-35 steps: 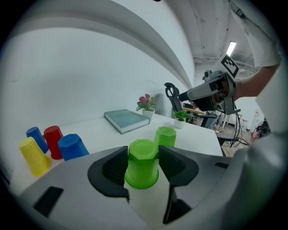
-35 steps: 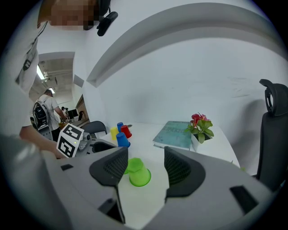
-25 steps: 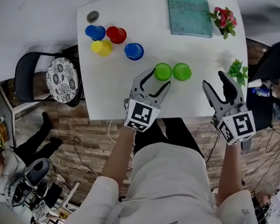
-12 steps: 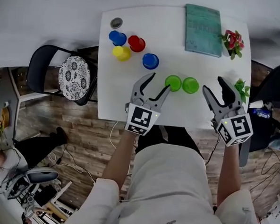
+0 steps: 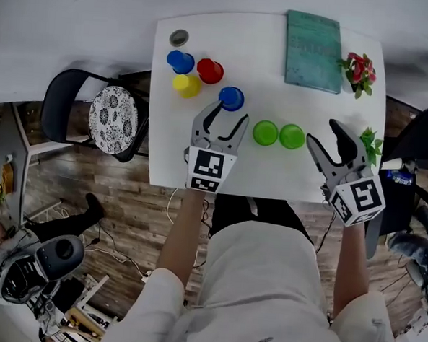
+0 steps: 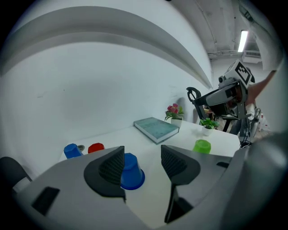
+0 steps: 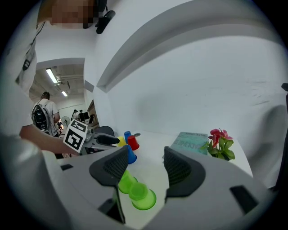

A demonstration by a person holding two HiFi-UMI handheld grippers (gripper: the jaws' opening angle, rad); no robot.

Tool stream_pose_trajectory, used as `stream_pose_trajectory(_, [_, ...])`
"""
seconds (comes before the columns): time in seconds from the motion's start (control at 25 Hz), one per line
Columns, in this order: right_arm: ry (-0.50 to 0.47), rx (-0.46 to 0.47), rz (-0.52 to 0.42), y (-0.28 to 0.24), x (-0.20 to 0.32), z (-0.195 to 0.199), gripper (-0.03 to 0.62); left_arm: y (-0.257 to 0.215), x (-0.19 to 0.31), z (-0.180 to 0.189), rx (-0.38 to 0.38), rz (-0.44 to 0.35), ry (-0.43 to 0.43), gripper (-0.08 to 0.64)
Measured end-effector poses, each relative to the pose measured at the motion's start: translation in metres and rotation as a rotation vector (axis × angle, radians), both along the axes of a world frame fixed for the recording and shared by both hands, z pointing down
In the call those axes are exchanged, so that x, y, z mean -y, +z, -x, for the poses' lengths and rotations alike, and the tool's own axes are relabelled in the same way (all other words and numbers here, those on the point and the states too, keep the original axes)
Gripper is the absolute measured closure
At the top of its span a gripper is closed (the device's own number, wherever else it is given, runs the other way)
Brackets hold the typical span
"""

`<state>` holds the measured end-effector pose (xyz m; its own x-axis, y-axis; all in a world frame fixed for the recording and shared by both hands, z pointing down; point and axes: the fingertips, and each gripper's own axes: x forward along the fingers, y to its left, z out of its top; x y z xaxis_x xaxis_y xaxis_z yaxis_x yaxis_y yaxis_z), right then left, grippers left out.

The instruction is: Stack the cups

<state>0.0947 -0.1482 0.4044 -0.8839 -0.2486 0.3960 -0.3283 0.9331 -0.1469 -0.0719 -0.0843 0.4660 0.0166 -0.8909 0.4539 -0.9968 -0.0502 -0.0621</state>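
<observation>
Left tongs wide before upturned blue cup, right tongs wide, empty; yellow cup hidden from left gripper view.

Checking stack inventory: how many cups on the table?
6. Far-left cluster: blue cup, red cup, yellow cup. Second blue cup just ahead of the left claw. Left green cup and right green cup side by side mid-table. Any nested inside would be hidden.

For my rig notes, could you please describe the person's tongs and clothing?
The left tongs and right tongs are grey, with curved jaws and dark ribbed pads; each carries a white cube bearing black square markers. The person wears a pale top.
</observation>
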Motion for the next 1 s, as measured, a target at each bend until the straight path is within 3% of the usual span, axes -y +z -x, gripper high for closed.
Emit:
stream_pose_trajectory(0.48, [0.007,-0.047,0.018,0.016,0.012,-0.008,0.336,0.037,0.017,0.039,-0.045,0.034,-0.106,0.310])
stream_pose_trajectory(1.0, [0.011,-0.057,0.022,0.018,0.016,-0.008,0.336,0.052,0.018,0.043,-0.075,0.038,-0.120,0.333])
